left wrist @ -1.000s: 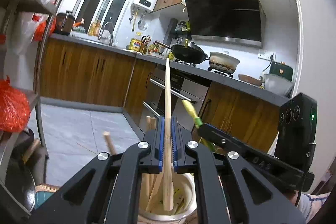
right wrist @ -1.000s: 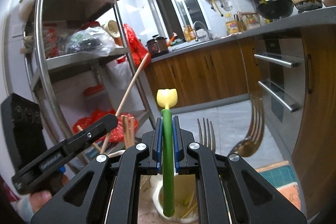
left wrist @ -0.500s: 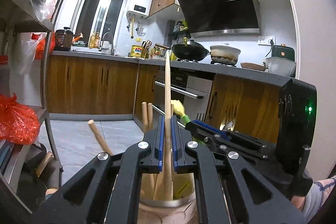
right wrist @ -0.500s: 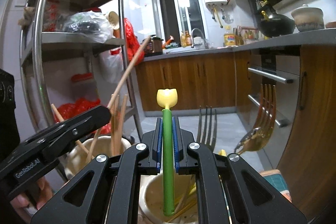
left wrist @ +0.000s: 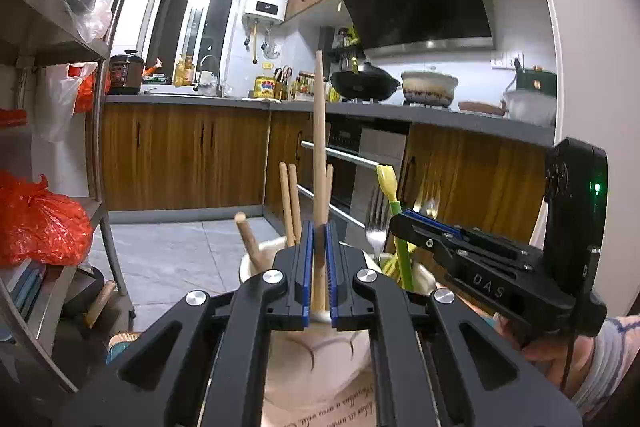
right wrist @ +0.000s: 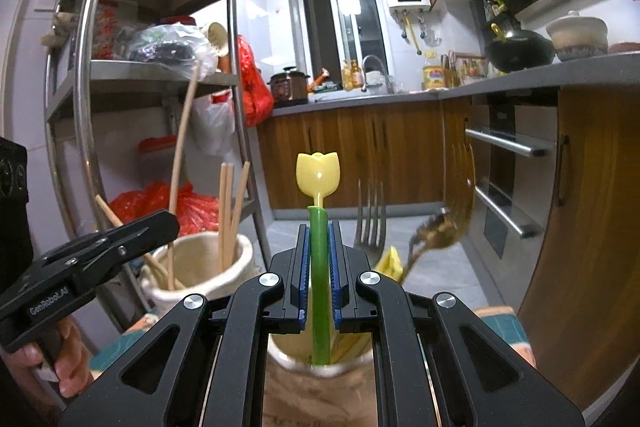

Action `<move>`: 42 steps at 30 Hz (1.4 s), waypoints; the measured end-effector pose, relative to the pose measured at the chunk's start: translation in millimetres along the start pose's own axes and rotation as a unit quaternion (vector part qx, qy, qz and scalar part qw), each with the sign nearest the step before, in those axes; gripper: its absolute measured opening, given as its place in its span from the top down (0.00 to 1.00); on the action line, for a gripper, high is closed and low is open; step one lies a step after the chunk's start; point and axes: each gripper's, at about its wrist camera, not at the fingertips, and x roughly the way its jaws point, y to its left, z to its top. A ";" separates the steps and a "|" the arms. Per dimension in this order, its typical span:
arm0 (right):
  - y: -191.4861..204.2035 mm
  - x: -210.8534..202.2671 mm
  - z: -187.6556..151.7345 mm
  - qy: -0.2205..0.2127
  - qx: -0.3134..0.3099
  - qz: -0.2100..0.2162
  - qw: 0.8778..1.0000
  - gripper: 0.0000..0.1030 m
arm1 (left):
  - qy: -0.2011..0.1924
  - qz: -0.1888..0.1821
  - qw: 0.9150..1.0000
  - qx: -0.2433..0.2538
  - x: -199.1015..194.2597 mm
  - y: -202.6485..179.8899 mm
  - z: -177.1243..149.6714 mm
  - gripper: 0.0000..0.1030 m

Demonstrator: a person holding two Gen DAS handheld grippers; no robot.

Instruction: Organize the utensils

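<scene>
My left gripper [left wrist: 319, 259] is shut on a long wooden chopstick [left wrist: 319, 131] that stands upright with its lower end inside a cream utensil holder [left wrist: 316, 351]. Several other wooden chopsticks [left wrist: 289, 199] stand in that holder. My right gripper [right wrist: 319, 267] is shut on a green-stemmed utensil with a yellow tulip top [right wrist: 318, 227]; its lower end is inside a second holder [right wrist: 320, 363] with a steel fork [right wrist: 370, 211] and a gold utensil [right wrist: 448, 223]. In the right wrist view the chopstick holder [right wrist: 200, 267] stands to the left, with the left gripper [right wrist: 104, 251] over it.
A steel shelf rack [right wrist: 92, 75] with bags stands on the left. Wooden kitchen cabinets [left wrist: 180, 155], an oven [left wrist: 344, 163] and a grey counter with pots [left wrist: 364, 83] run behind. A teal and orange mat [right wrist: 500, 319] lies under the holders.
Both grippers have lowered toward the holders, tilting the views more level. The chopstick and the tulip utensil have gone deeper into their holders. Both grippers stay shut.
</scene>
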 end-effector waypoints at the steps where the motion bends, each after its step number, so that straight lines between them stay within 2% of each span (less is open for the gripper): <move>1: -0.6 -0.6 -2.3 0.006 0.003 0.003 1.000 0.90 | 0.003 0.002 1.000 0.003 0.0 -1.2 -1.7 0.94; 7: 4.3 7.5 -12.7 0.045 -0.004 0.017 0.999 0.90 | 0.018 0.000 1.000 0.008 3.7 -3.2 -7.2 0.94; 13: 8.9 11.8 -17.5 0.062 -0.012 0.027 0.998 0.90 | 0.021 -0.003 1.000 0.007 4.6 -2.0 -8.9 0.94; 14: 9.2 11.7 -17.7 0.063 -0.013 0.026 0.998 0.89 | 0.021 -0.002 1.000 0.007 4.4 -2.4 -9.6 0.94; 16: 9.7 10.2 -17.0 0.063 -0.012 0.028 0.998 0.78 | 0.021 -0.002 1.000 0.014 4.2 -4.8 -9.3 0.91; 19: 9.3 5.3 -14.8 0.061 -0.011 0.024 0.998 0.78 | 0.019 0.000 1.000 0.018 -0.2 -7.4 -8.6 0.87; 28: 5.7 -43.2 -16.7 0.054 -0.004 0.016 0.998 0.78 | 0.025 0.005 0.999 0.023 -33.3 -19.8 -12.8 0.87; 35: 4.1 -75.8 -31.7 0.060 -0.018 -0.011 0.998 0.78 | 0.048 0.025 0.998 0.038 -60.3 -32.8 -35.1 0.85; 39: 8.3 -84.0 -40.9 0.057 -0.040 -0.024 0.997 0.76 | 0.053 0.037 0.997 0.032 -65.8 -33.0 -44.3 0.70; 42: 10.6 -87.7 -45.1 0.053 -0.048 -0.026 0.997 0.65 | 0.056 0.048 0.997 0.033 -66.2 -33.5 -49.1 0.62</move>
